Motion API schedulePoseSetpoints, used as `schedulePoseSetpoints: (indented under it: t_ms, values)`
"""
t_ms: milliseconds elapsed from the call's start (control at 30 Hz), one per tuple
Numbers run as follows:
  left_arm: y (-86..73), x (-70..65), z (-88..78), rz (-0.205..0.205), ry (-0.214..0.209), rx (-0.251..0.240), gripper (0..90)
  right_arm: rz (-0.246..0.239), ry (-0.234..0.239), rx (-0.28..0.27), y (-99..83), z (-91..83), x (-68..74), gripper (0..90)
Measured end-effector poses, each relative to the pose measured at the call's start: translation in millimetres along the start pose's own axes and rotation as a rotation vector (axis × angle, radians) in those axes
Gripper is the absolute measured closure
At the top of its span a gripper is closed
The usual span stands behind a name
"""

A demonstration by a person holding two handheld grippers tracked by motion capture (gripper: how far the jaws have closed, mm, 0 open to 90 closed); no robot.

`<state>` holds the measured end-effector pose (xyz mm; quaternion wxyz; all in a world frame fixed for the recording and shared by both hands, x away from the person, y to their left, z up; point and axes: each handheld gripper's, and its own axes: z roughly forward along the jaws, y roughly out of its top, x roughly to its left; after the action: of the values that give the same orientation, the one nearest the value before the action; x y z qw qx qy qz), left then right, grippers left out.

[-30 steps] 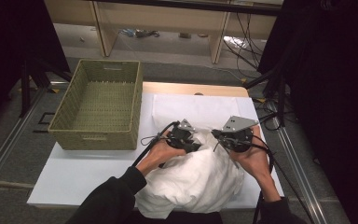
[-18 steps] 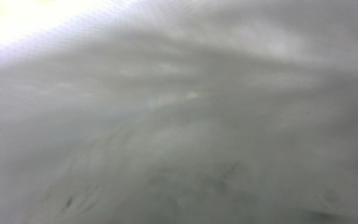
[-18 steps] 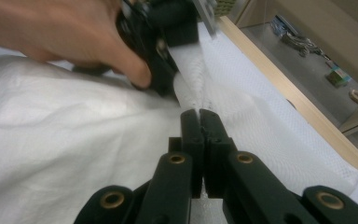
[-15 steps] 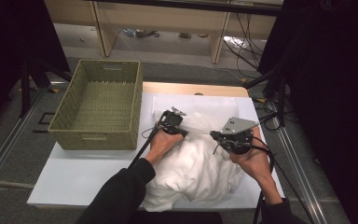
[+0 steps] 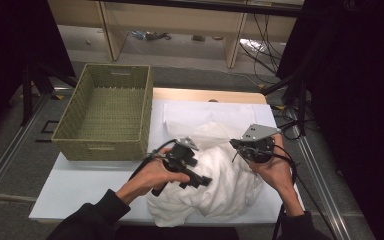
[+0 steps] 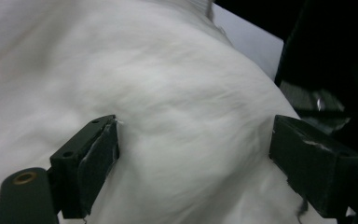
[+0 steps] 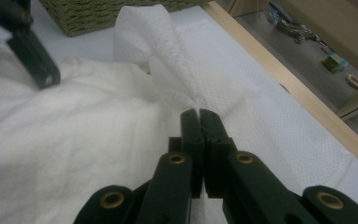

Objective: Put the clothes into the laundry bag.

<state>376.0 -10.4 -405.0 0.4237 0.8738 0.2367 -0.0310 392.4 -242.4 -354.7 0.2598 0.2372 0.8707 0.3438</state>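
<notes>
**Cloth pinched right, released left**

High view: the left gripper [image 5: 192, 172] is held over the cloth [image 5: 220, 185], right of the basket [image 5: 105, 112]. Left gripper view: its jaws, just opened, are seen apart above cloth. Right gripper view: the right gripper [image 7: 199, 122] is clamped on a cloth fold.

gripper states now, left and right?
Left gripper: open, jaws just opened, over the white cloth without pinching it.
Right gripper: shut on a fold of the white cloth.

Soft white cloth [image 5: 220, 185] (woven wicker basket [image 5: 105, 112])
</notes>
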Motion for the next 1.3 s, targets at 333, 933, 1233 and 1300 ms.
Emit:
schedulePoseSetpoints:
  t_ms: [333,933,1233,1300]
  values:
    - [8.6,40.7,53.1,-0.008,0.159,0.023,61.0,-0.005,0.019,0.006,0.0,-0.9,3.2,90.0]
    - [29.4,68.4,58.8,-0.298,0.317,-0.163,38.5,0.028,0.022,-0.020,0.6,-10.4,0.6,90.0]
    - [3.8,43.3,-11.7,-0.171,0.257,-0.084,18.2,0.029,0.024,-0.010,1.6,-8.9,1.7,90.0]
    - [-9.7,42.2,-15.6,-0.178,0.240,-0.075,15.2,0.030,0.024,-0.010,1.5,-8.7,1.7,90.0]
